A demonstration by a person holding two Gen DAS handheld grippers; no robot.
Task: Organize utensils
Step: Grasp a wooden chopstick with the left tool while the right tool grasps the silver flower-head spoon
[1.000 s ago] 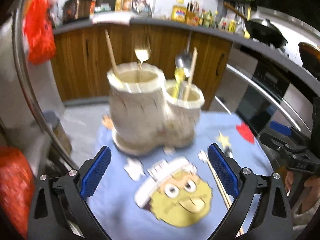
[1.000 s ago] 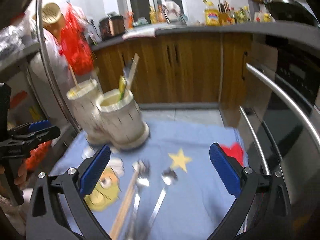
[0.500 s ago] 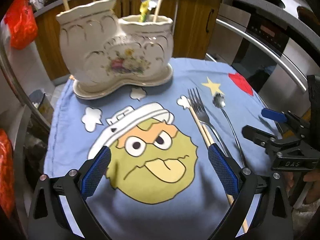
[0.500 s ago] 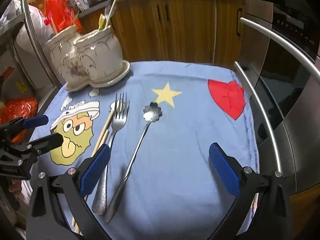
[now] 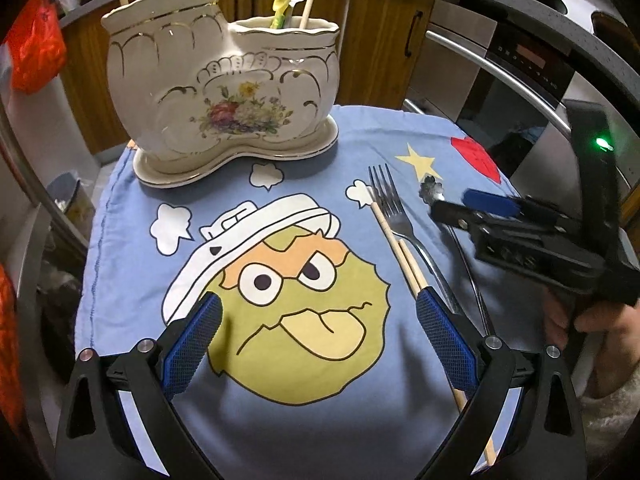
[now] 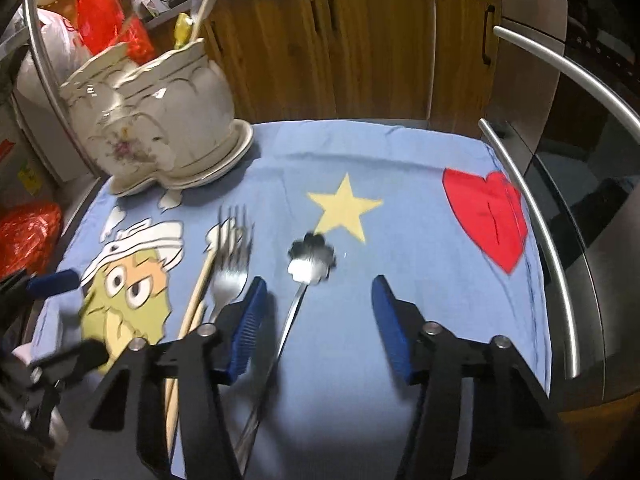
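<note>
Right gripper [image 6: 316, 312] half-spread (jaws just closing) astride spoon [image 6: 306, 270], left gripper [image 5: 318, 320] spread wide, empty

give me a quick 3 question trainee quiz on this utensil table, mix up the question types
1. True or false: the fork stands inside the ceramic holder.
2. Which lies between the pads of the right gripper? A) chopsticks B) handle of the flower-shaped spoon C) nothing
3. Fill in: the left gripper hangs over the cartoon ____ printed on the blue cloth.

Key
1. False: it lies flat on the cloth beside the chopsticks.
2. B: the jaws have just been closing, but the pads do not touch it yet.
3. face
</note>
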